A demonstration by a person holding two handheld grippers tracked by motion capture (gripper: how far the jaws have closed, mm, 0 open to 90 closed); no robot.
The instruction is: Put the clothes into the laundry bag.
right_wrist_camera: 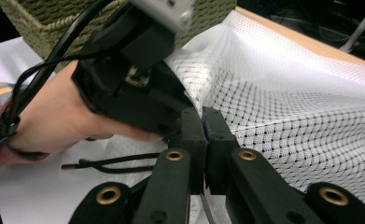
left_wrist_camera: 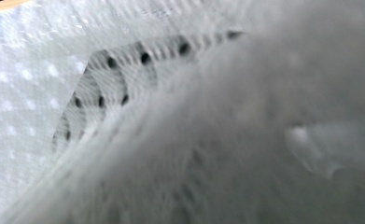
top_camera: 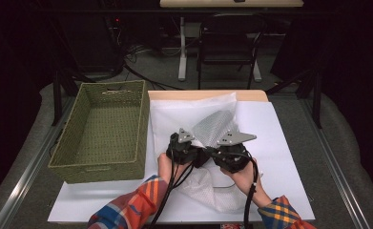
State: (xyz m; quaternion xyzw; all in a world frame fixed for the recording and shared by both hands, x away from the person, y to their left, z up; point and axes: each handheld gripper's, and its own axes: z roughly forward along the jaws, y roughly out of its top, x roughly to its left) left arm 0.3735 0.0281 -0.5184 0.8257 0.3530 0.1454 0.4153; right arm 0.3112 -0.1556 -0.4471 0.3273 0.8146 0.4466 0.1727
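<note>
We are working a white mesh bag (top_camera: 212, 125), a net-like fabric piece lying on the white sheet (top_camera: 279, 143) that covers the table, just to the right of the woven basket (top_camera: 103, 129). Its middle is being lifted into a peak between our two grippers, while the rest is lying spread toward the far edge and bunched near our forearms. In the right gripper view the mesh (right_wrist_camera: 283, 88) is rising in a taut ridge that is running straight into our jaws.

Our right gripper (right_wrist_camera: 202, 135) is clamping that ridge: its two black jaws are pressed together with the fabric drawn between them. Our left gripper (top_camera: 184, 143) is sitting just beside it, almost touching; its own view is blurred by mesh (left_wrist_camera: 124, 88) draped right against the lens, so we cannot tell whether its jaws are closed or apart. Our left hand (right_wrist_camera: 63, 116) is wrapping around its housing, a black cable trailing across the sheet.

As we are judging it, the fabric is gathered and raised but not yet folded flat or moved. The basket is standing empty, so if the mesh is meant to go in there, that whole transfer is remaining. We are reckoning ourselves at an early-to-middle point.
</note>
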